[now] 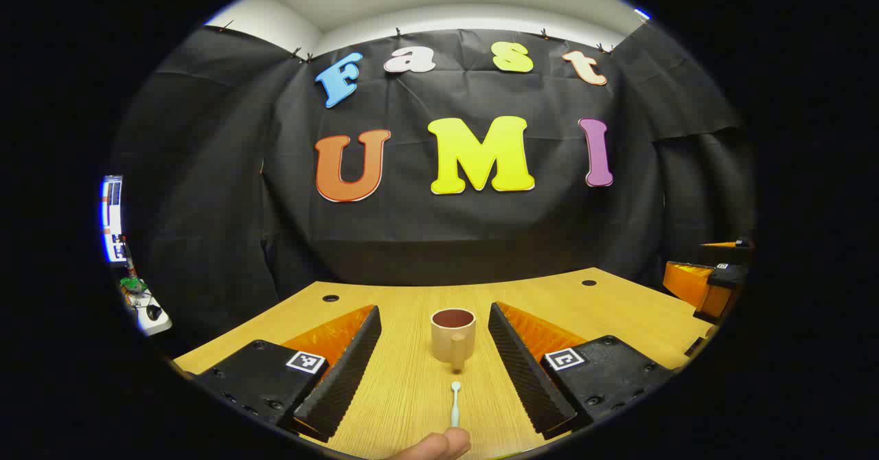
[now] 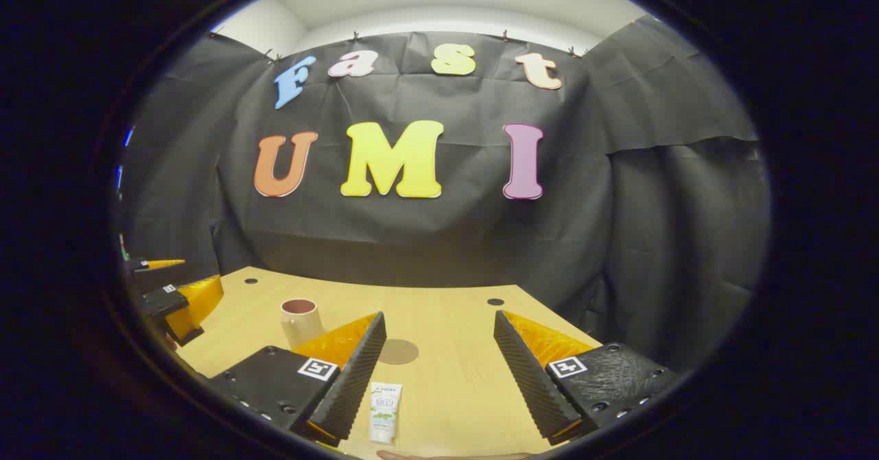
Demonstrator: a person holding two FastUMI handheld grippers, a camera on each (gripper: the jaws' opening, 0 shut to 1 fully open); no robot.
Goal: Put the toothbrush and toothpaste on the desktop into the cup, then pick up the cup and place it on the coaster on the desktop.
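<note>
a light wooden desktop (image 1: pixel 618 309) sits in front of a black cloth wall. in the left gripper view, the left gripper (image 1: pixel 436 364) hangs just above the desk with its jaws spread wide, grasping nothing. between them lies a pale toothbrush (image 1: pixel 454 405), pointing toward a beige cup (image 1: pixel 453 336) standing upright just beyond it, handle facing the camera. a fingertip (image 1: pixel 439 445) shows at the bottom edge. in the right gripper view, the right gripper (image 2: pixel 439 371) is also released, jaws wide apart. a white toothpaste tube (image 2: pixel 384 413) lies flat beside its left finger. a round brown coaster (image 2: pixel 397 351) lies farther back, with the cup to its left.
</note>
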